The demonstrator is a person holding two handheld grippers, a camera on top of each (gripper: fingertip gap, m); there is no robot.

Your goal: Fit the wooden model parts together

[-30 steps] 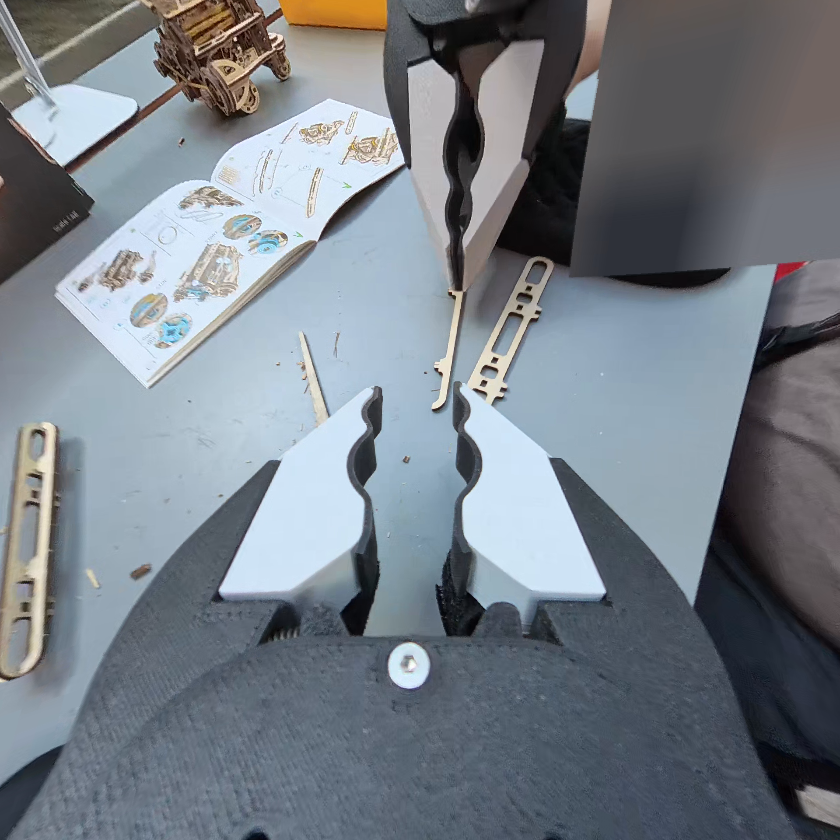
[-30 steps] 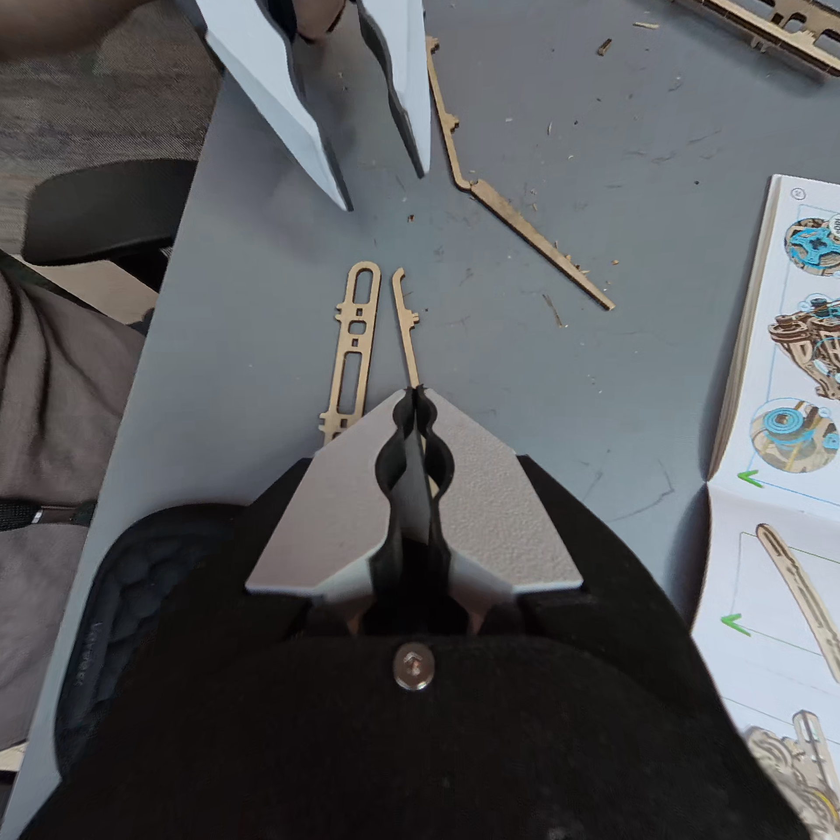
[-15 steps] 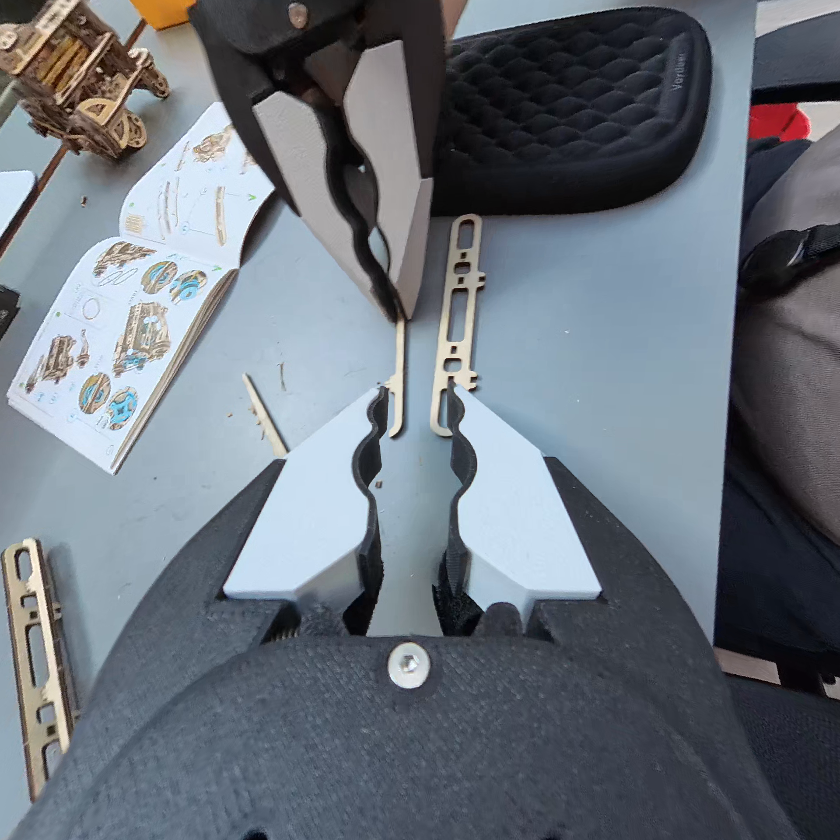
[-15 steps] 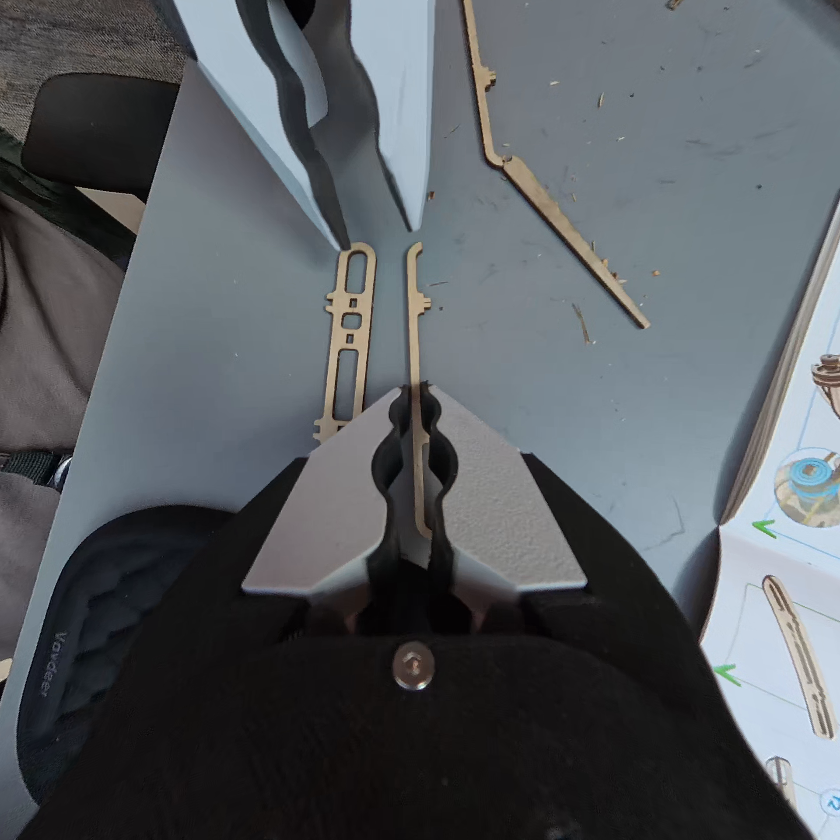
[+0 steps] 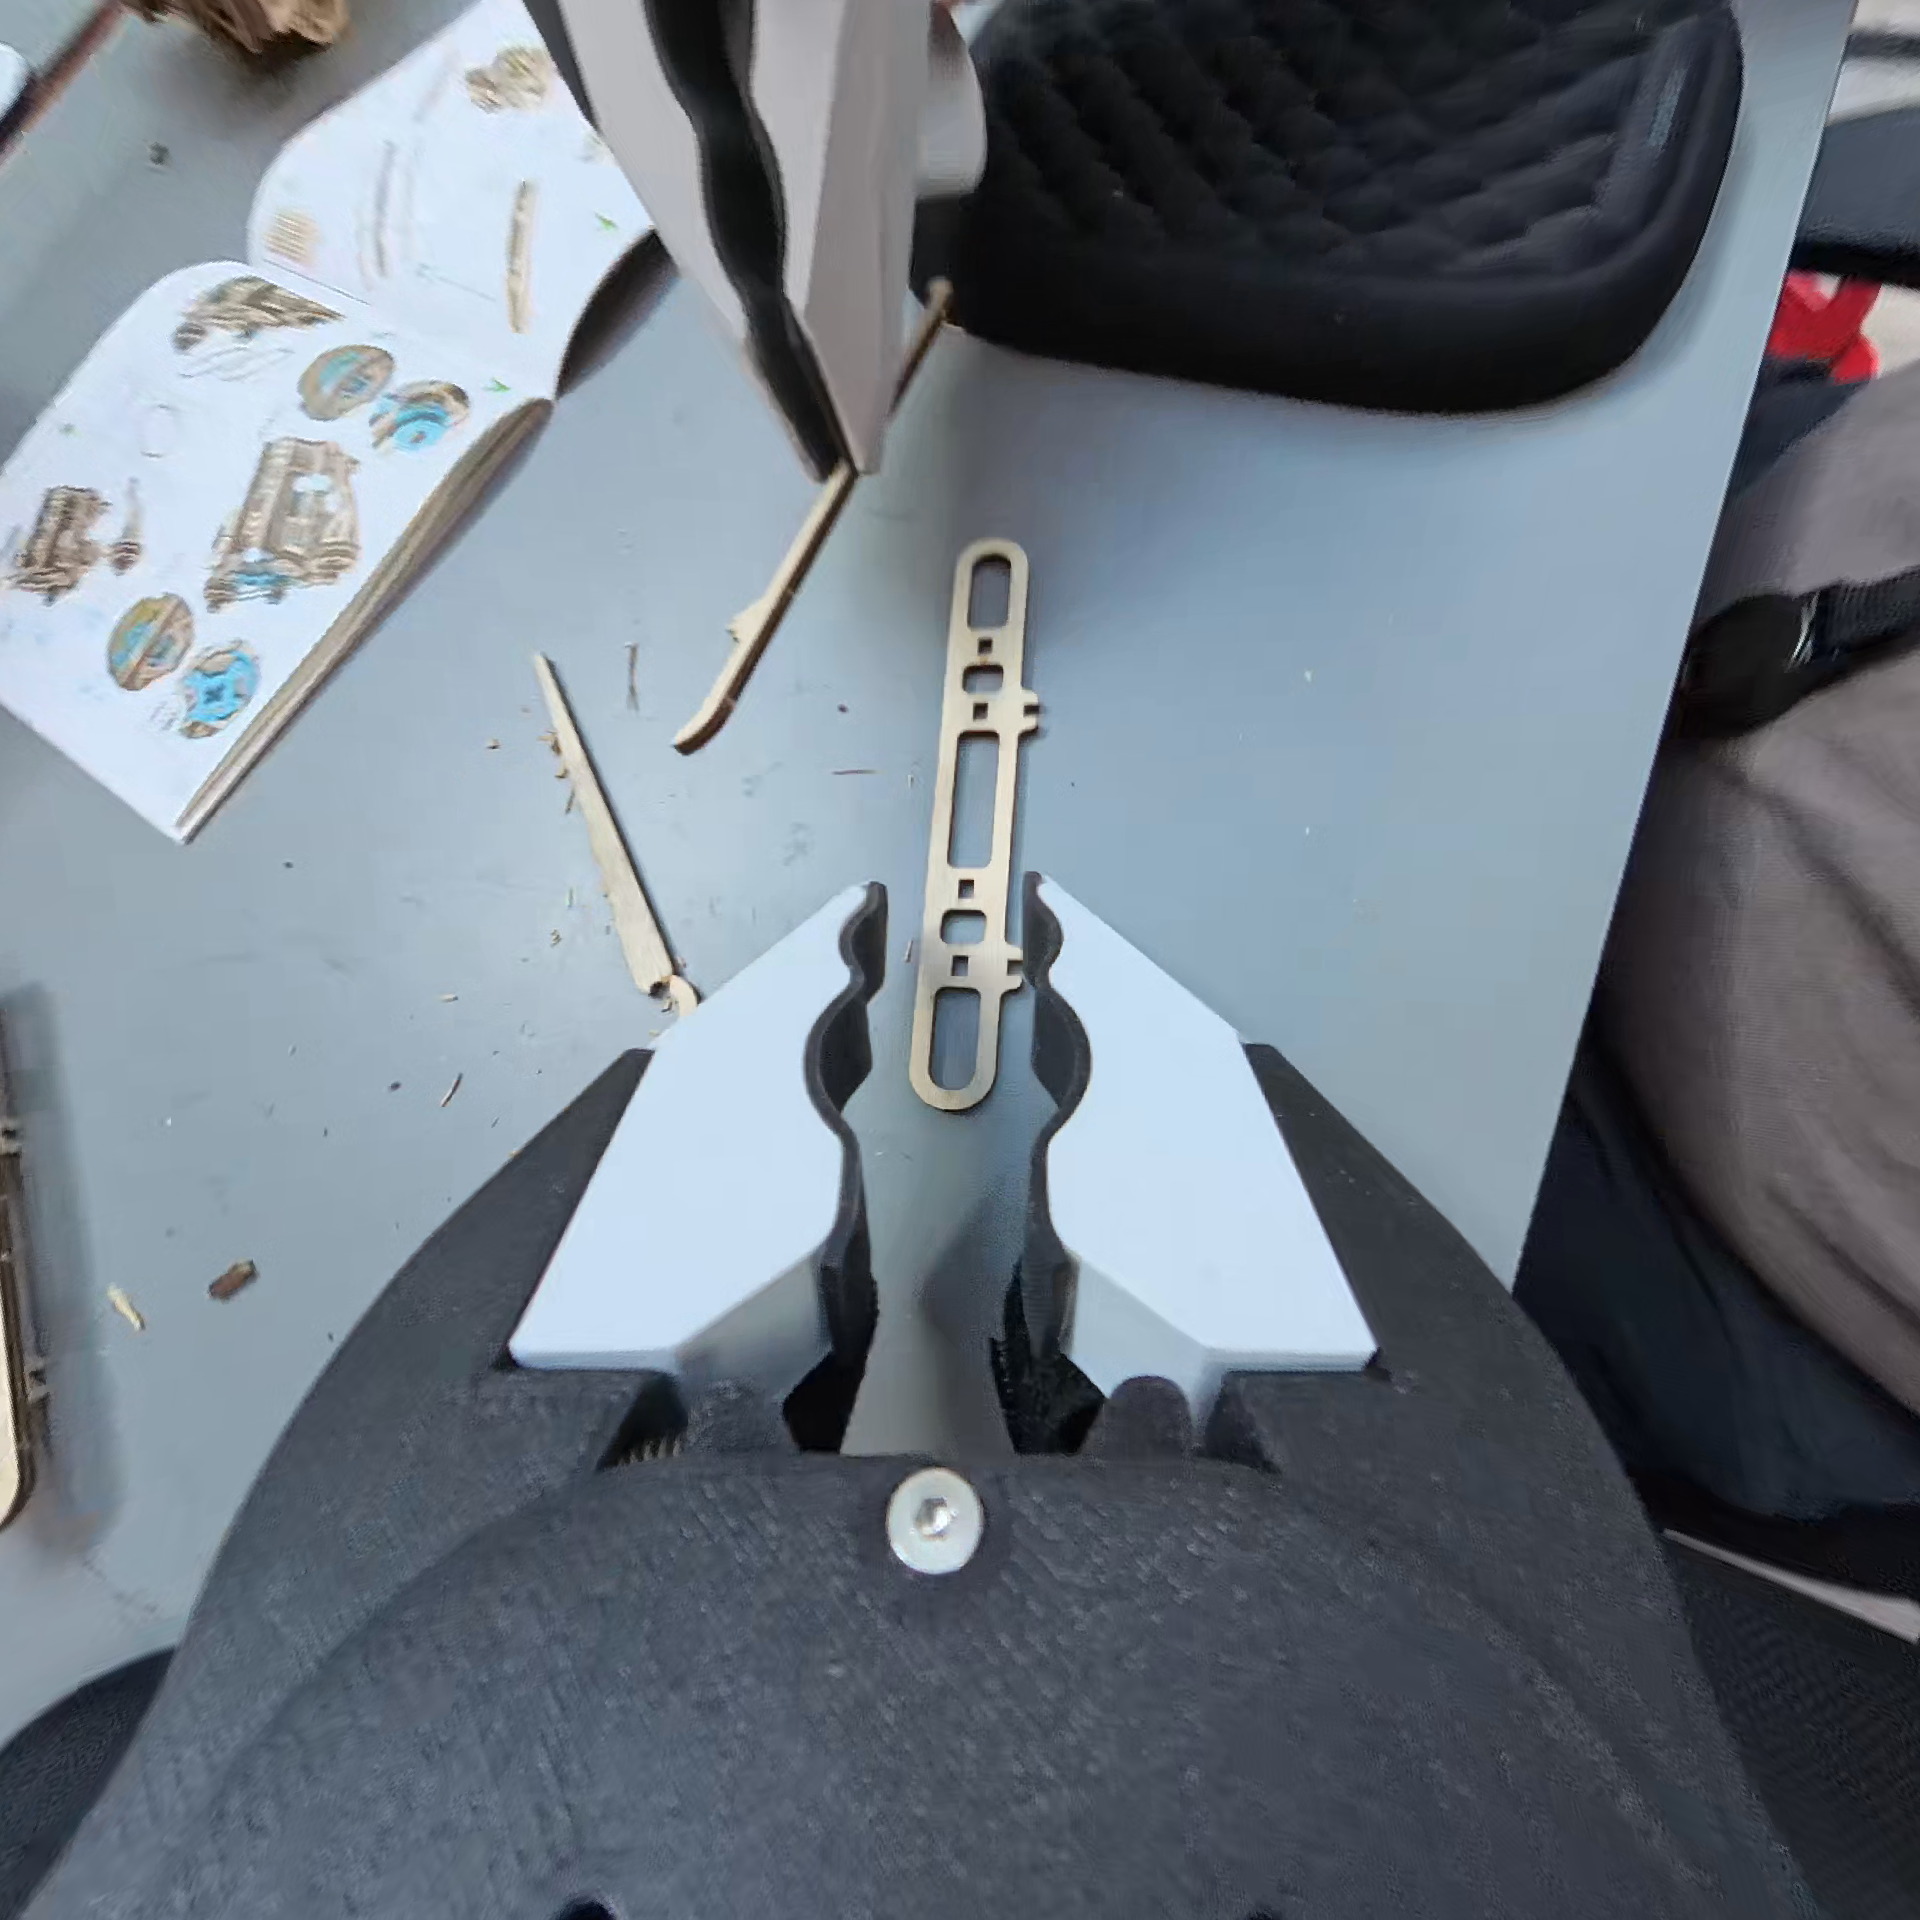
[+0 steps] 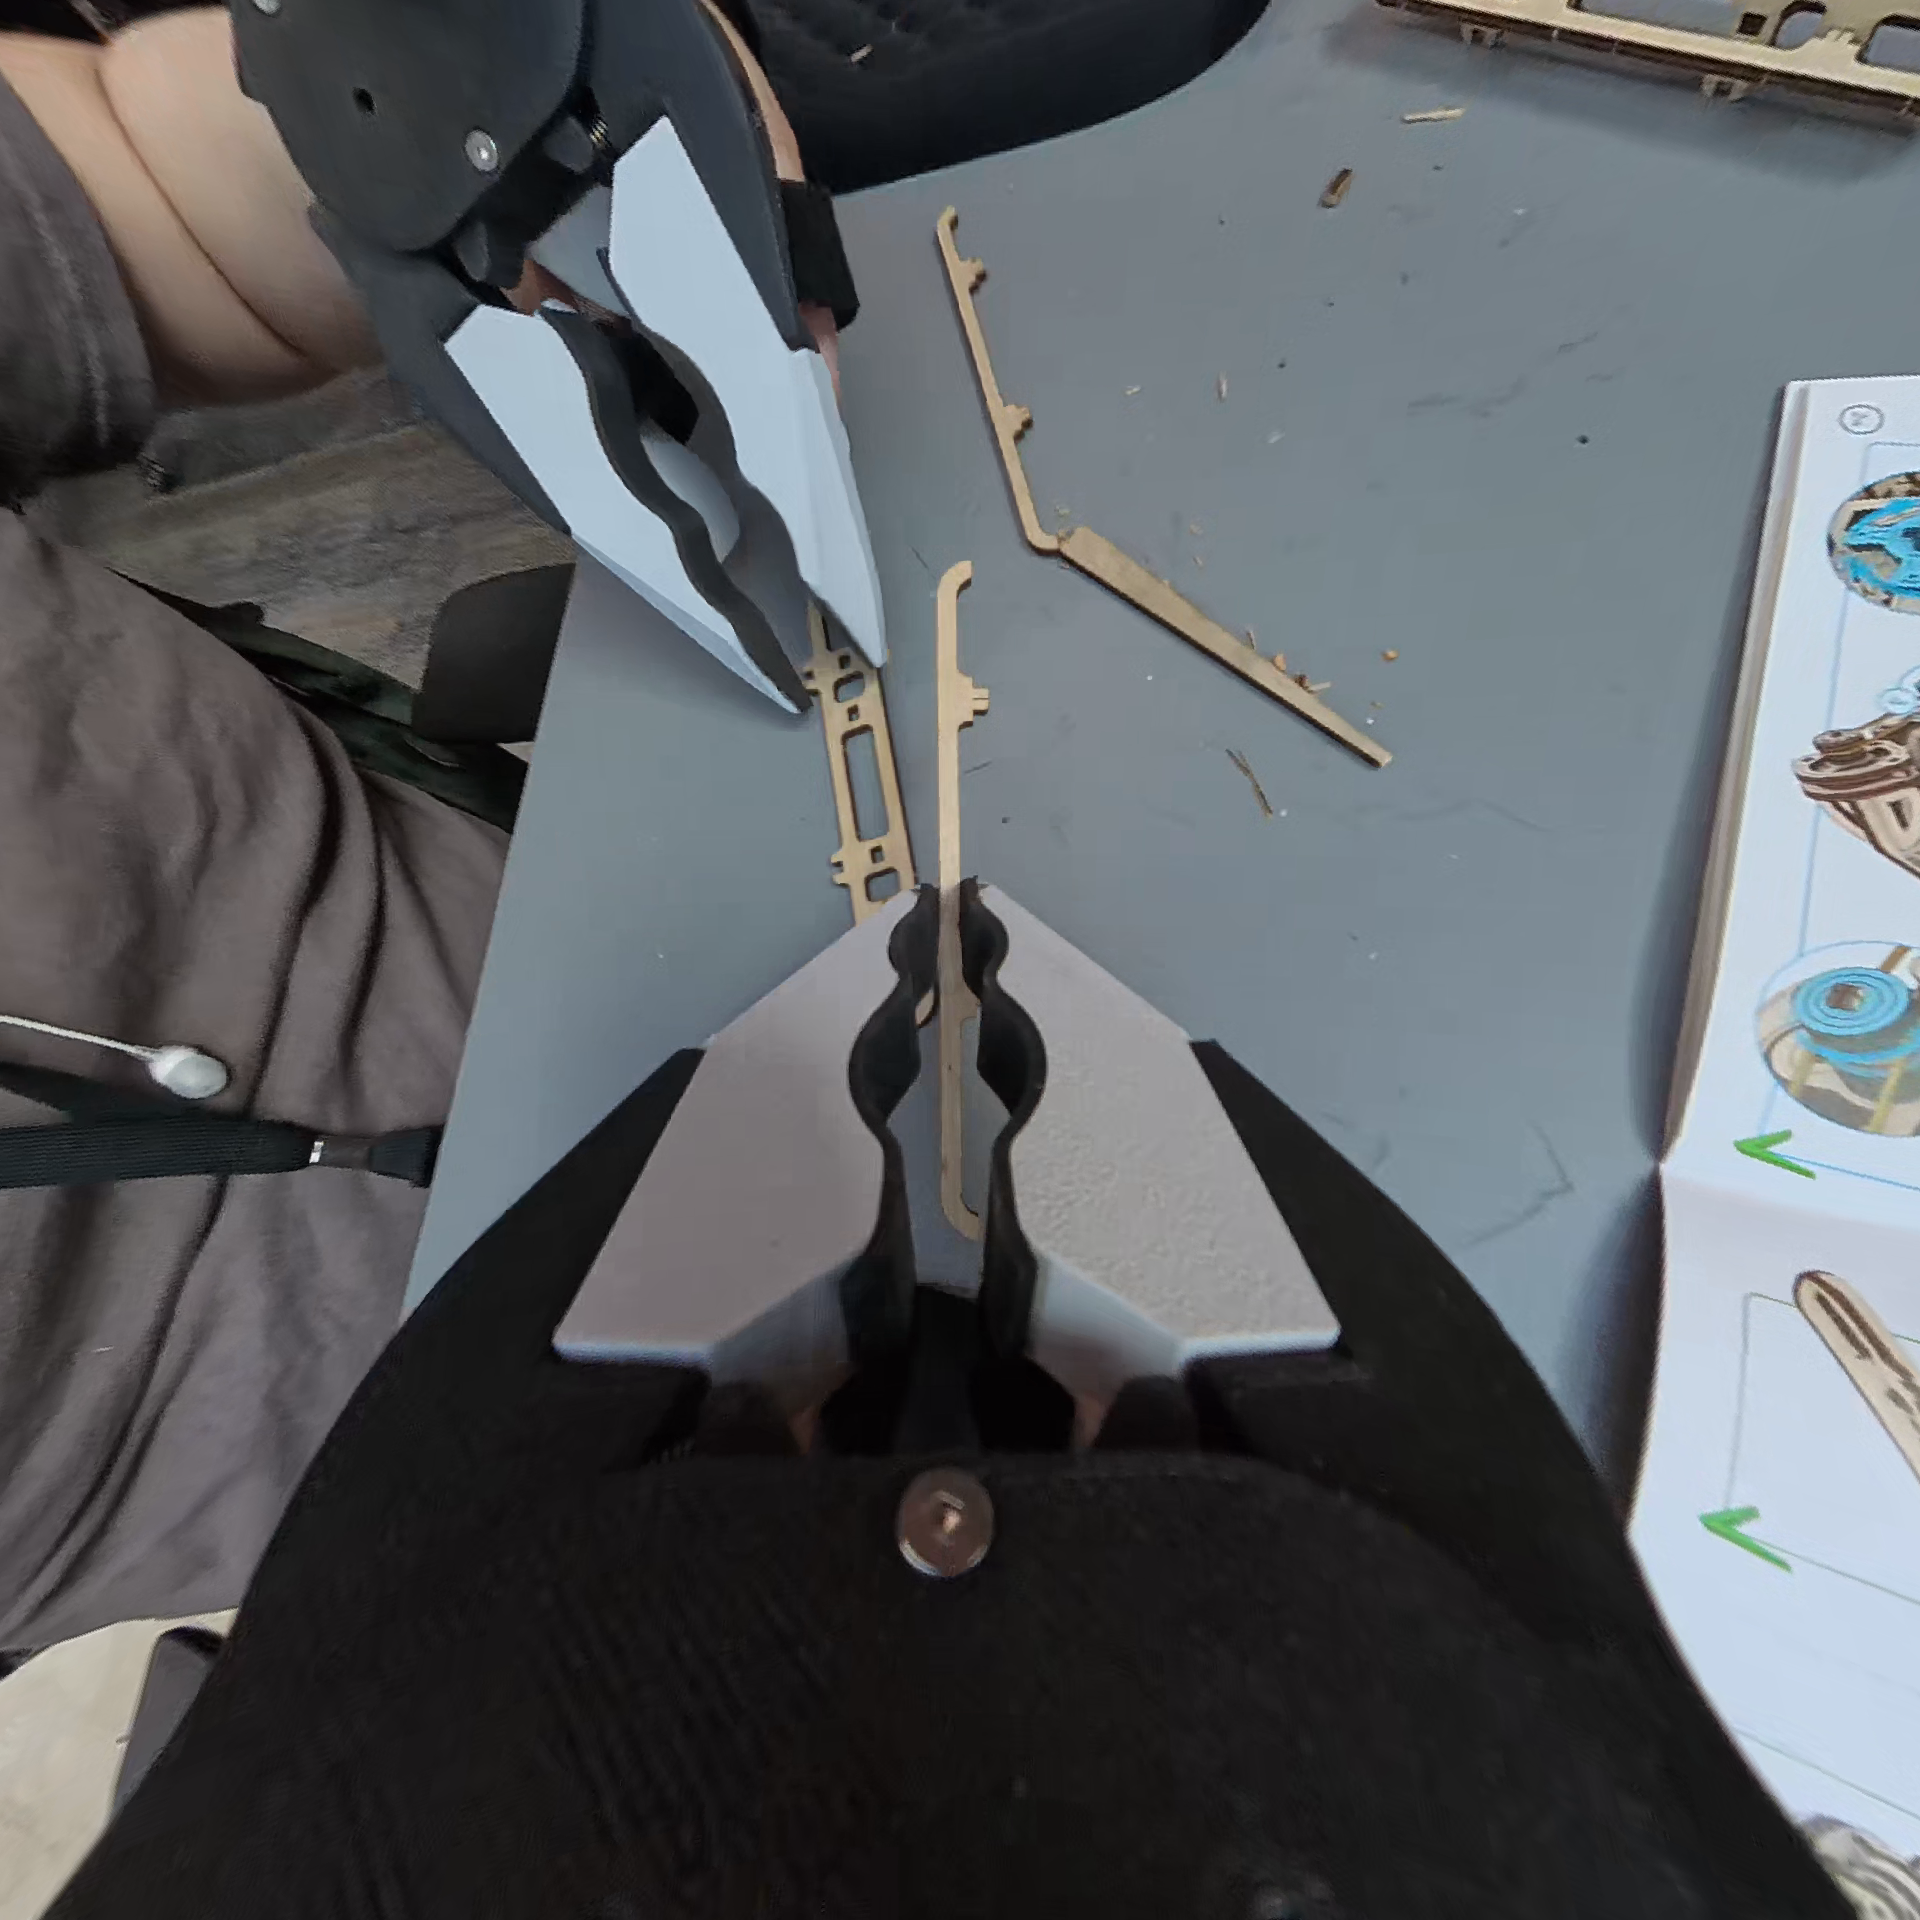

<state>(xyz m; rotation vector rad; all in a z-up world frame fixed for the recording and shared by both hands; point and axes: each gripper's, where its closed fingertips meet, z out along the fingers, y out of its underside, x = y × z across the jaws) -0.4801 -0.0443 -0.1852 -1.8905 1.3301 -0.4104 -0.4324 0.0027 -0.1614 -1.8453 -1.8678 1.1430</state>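
A slotted wooden bar (image 5: 977, 821) lies flat on the grey table (image 5: 1299, 831). My left gripper (image 5: 956, 894) is open, and the bar's near end lies between its fingertips without touching them. My right gripper (image 6: 948, 906) is shut on a thin hooked wooden strip (image 6: 951, 748), which sticks out forward from its tips. In the left wrist view the right gripper (image 5: 836, 462) holds that strip (image 5: 758, 634) slanted, left of the bar. In the right wrist view the left gripper (image 6: 836, 683) stands over the far end of the bar (image 6: 862, 790).
An open instruction booklet (image 5: 260, 468) lies at the left and a black padded cushion (image 5: 1351, 187) at the back. A long bent wooden strip (image 6: 1143, 582) and wood chips lie on the table. Another wooden part (image 6: 1662, 42) lies at the far edge. A person's clothing (image 6: 208, 935) borders the table edge.
My left gripper has moved forward and right, so the slotted bar's end now lies between its fingers. My right gripper has swung the thin strip away from the bar.
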